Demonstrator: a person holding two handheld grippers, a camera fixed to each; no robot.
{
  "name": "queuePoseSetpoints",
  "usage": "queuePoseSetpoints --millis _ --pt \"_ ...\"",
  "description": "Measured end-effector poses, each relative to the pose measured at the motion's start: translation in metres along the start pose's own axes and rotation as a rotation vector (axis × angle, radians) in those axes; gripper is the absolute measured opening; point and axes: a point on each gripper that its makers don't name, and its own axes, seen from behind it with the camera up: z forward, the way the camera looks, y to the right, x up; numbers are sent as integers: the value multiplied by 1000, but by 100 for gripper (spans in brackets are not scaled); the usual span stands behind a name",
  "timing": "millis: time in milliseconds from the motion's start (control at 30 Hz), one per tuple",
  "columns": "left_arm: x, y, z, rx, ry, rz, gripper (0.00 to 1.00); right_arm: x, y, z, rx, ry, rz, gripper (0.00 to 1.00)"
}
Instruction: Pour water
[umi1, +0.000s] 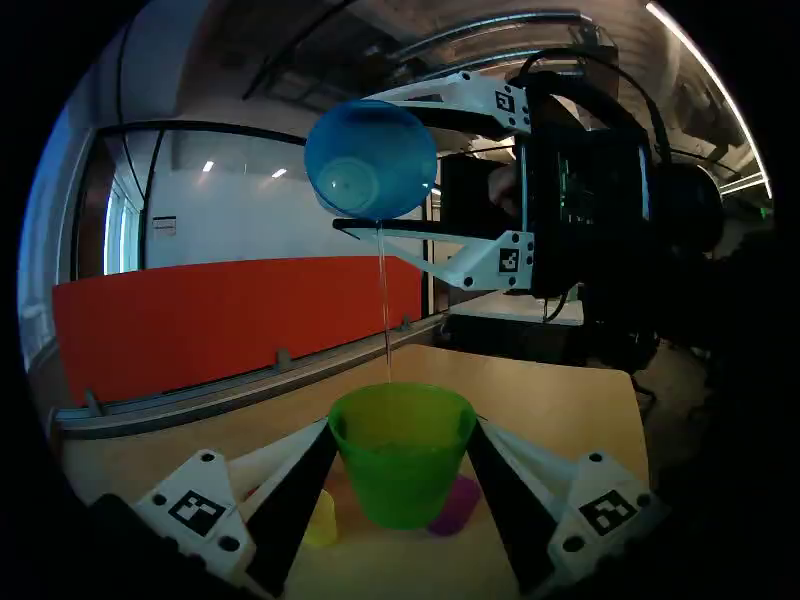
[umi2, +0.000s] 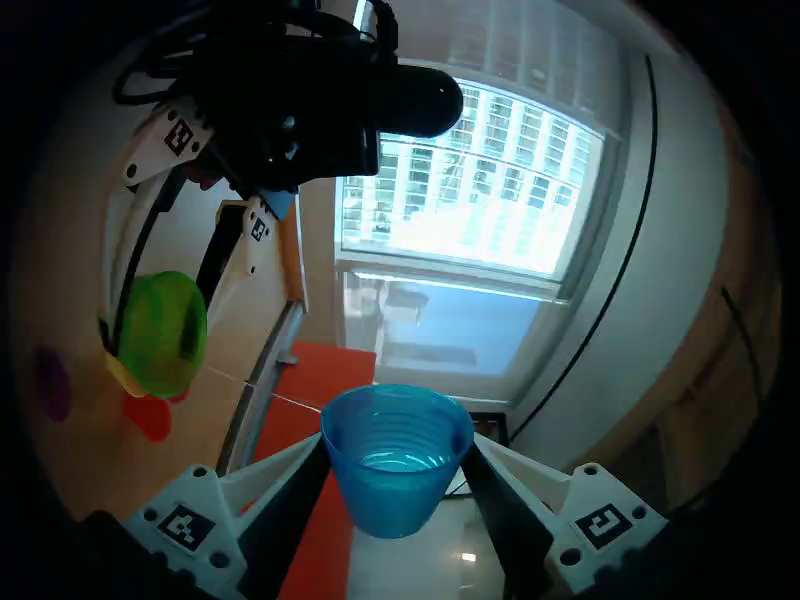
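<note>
**Keep the stream thin and centred**

Left claw (umi1: 402, 452) grips the green cup (umi1: 402, 480) upright over the desk (umi1: 570, 400); hold it steady. Above it, the right claw (umi1: 345, 165) clamps the tilted blue cup (umi1: 372, 158), its water (umi1: 384, 300) falling as a thread (landing close to the far rim). Tip slowly.

A pale wooden surface (umi1: 560, 400) runs to a grey rail (umi1: 250, 385). Behind it stands an orange panel (umi1: 240, 320) under a white glazed wall (umi1: 250, 215). Pipes (umi1: 480, 35) cross the dark ceiling beside a light strip (umi1: 700, 70). In the right gripper view, a large window (umi2: 480, 180) with blinds glows with daylight.
</note>
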Motion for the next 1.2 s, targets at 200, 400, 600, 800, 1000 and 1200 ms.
queuePoseSetpoints --millis 200,400,600,800,1000,1200 --pt "1 0 0 -1 3 -1 87 5 -3 1 8 5 -18 89" --pt "1 -1 -1 2 5 -2 87 9 -2 0 5 11 -14 89" --pt "2 -1 -1 2 5 -2 87 7 -4 -1 9 6 -6 89" --pt "4 0 -1 1 7 -1 87 3 -5 -2 12 -3 58 89" --pt "3 -1 -1 4 6 1 87 -5 -5 -7 20 -10 205 89" --pt "4 -2 -3 6 8 -1 87 -13 -6 -13 28 -16 394 89"
